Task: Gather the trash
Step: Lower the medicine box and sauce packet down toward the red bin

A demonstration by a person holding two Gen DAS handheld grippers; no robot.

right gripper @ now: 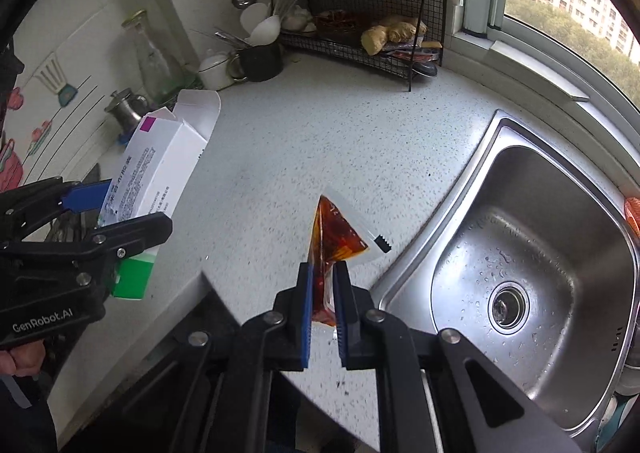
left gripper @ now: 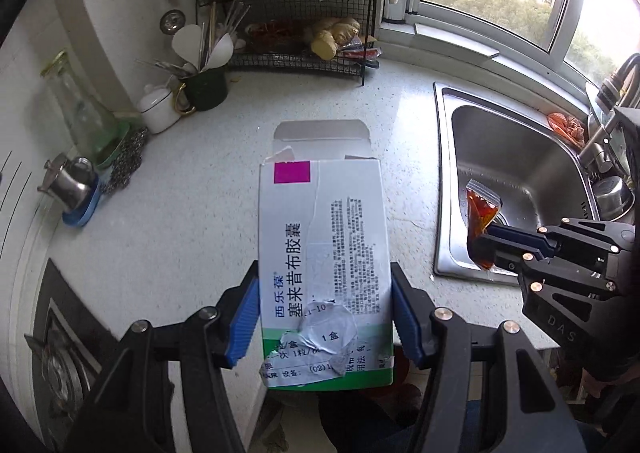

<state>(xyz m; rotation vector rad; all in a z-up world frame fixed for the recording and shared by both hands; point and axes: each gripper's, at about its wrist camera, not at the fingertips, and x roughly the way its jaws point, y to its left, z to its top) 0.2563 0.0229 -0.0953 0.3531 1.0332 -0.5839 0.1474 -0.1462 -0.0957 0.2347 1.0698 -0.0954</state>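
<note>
A white medicine box with a magenta square, a green band and a torn label is lifted above the counter, its top flap open. My left gripper is shut on it, the blue pads pressing its two long sides. In the right wrist view the same box sits at the left in that gripper. My right gripper is shut on a clear sauce packet with red-brown liquid, which sticks up from the pads. The left wrist view shows this packet over the sink edge.
A speckled white countertop runs to a steel sink on the right. A black wire rack with ginger and bottles stands at the back. A dark cup of utensils, a glass bottle and a small metal pot line the left wall.
</note>
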